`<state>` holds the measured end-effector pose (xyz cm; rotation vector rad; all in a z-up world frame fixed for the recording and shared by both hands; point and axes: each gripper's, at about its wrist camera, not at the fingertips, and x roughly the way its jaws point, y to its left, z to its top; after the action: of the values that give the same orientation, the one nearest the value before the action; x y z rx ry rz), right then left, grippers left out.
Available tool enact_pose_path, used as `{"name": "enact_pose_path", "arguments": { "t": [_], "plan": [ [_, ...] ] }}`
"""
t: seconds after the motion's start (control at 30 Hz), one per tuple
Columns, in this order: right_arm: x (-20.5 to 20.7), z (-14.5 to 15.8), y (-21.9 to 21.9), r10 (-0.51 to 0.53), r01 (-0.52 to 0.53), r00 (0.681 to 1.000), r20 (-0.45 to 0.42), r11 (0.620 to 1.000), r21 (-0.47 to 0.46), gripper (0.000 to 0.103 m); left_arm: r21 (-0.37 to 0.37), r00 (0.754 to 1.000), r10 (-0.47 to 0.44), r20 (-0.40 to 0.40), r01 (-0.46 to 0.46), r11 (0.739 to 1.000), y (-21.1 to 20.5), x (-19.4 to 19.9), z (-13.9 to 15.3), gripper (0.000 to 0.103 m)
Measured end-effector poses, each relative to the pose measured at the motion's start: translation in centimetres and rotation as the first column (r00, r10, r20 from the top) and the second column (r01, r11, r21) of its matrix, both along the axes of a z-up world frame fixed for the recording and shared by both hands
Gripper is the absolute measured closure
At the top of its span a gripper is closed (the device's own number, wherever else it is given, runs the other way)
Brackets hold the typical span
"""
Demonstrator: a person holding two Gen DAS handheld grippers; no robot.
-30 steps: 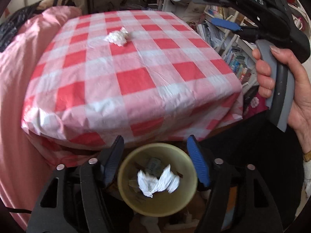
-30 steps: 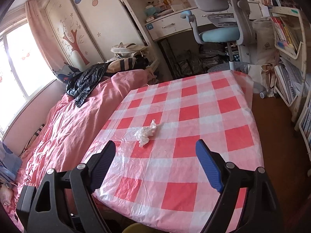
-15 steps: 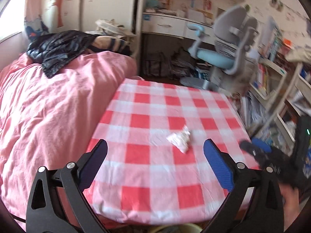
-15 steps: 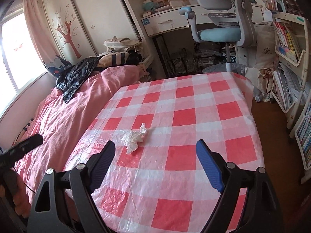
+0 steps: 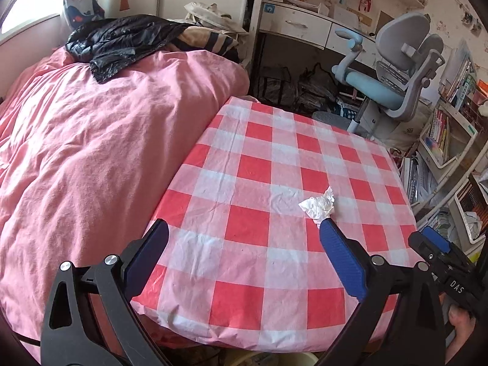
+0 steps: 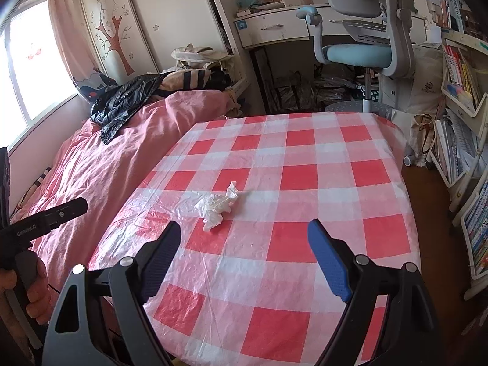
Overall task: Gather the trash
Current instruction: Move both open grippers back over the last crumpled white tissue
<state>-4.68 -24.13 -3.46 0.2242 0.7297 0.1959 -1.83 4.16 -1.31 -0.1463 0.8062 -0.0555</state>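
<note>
A crumpled white tissue [image 5: 318, 206] lies on the red and white checked tablecloth [image 5: 250, 225]; in the right wrist view the tissue [image 6: 217, 205] sits just beyond my left finger. My left gripper [image 5: 244, 238] is open and empty over the table's near left part, its right fingertip close to the tissue. My right gripper [image 6: 244, 238] is open and empty above the near edge, with the tissue ahead and to the left. The rim of a yellow bin [image 5: 274, 360] shows below the table edge.
A pink-covered bed [image 5: 91, 152] with a black jacket [image 5: 122, 39] adjoins the table's left side. A blue and grey desk chair [image 6: 360, 45] and desk stand behind the table. Bookshelves [image 6: 463, 122] line the right side.
My left gripper has lifted from over the yellow bin, where a tissue lay inside, and now faces the table top. My right gripper has moved a little closer to the tissue.
</note>
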Motion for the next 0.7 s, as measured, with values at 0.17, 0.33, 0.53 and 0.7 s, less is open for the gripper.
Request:
{"name": "enact_pose_path", "arguments": {
  "t": [0.17, 0.33, 0.53, 0.7],
  "plan": [
    [0.1, -0.2, 0.0, -0.009, 0.009, 1.0, -0.008, 1.0, -0.009, 0.021, -0.001, 1.0, 0.013, 0.012, -0.013, 1.0, 0.2, 0.1, 0.3, 0.007],
    [0.3, -0.5, 0.8, 0.006, -0.007, 1.0, -0.021, 0.999, -0.04, 0.021, -0.011, 1.0, 0.011, 0.004, -0.011, 1.0, 0.2, 0.2, 0.2, 0.007],
    [0.3, -0.7, 1.2, 0.014, -0.016, 0.999, -0.029, 0.998, -0.06, 0.021, 0.003, 1.0, 0.001, 0.01, -0.001, 1.0, -0.1, 0.1, 0.3, 0.007],
    [0.3, -0.9, 1.3, 0.015, -0.017, 0.999, -0.032, 0.998, -0.066, 0.021, 0.006, 1.0, -0.002, 0.005, 0.002, 1.0, -0.2, 0.2, 0.2, 0.007]
  ]
}}
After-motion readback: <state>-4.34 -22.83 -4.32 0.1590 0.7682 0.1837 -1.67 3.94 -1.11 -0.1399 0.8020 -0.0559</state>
